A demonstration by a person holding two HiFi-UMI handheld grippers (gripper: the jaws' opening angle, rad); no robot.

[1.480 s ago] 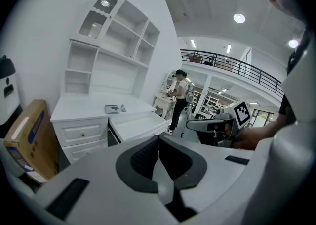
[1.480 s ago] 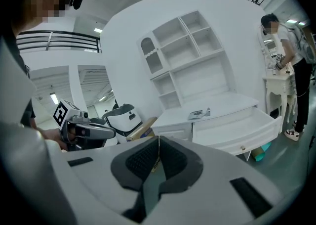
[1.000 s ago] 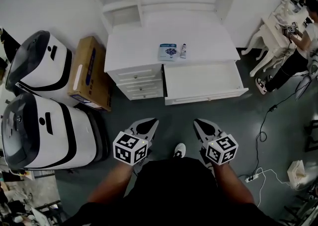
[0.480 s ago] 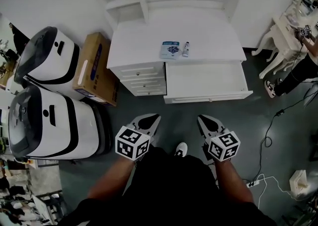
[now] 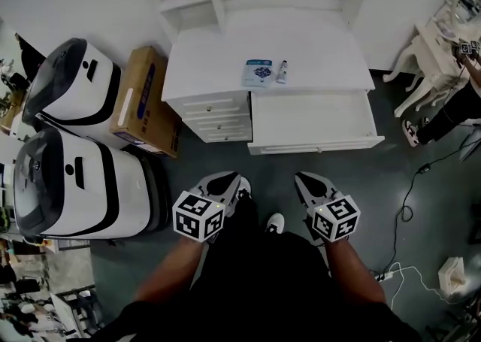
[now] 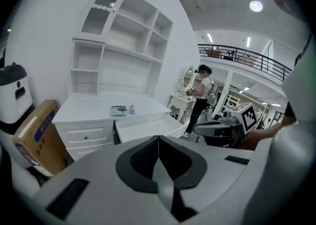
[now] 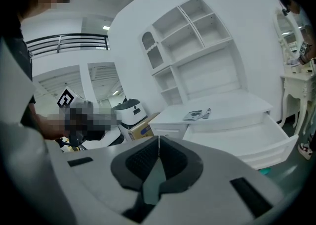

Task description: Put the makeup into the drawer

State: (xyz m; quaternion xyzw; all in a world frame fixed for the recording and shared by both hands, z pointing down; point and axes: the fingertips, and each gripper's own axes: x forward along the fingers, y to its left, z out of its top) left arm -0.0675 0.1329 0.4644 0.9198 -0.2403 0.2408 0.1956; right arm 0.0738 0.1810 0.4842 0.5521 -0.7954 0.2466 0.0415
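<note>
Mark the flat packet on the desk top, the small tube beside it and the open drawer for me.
flat packet point(image 5: 259, 73), head view, middle of its printed face.
small tube point(image 5: 282, 71), head view, middle of its body.
open drawer point(image 5: 312, 119), head view, bare bottom panel.

The person was in a black top point(image 5: 259, 280), one white shoe point(image 5: 274, 224) peeking out beneath. The left gripper point(image 5: 230, 180) and right gripper point(image 5: 302, 180) were pale grey shells with black pads point(image 6: 144, 158), each topped by a marker cube point(image 5: 198, 216) in black-and-white squares.
</note>
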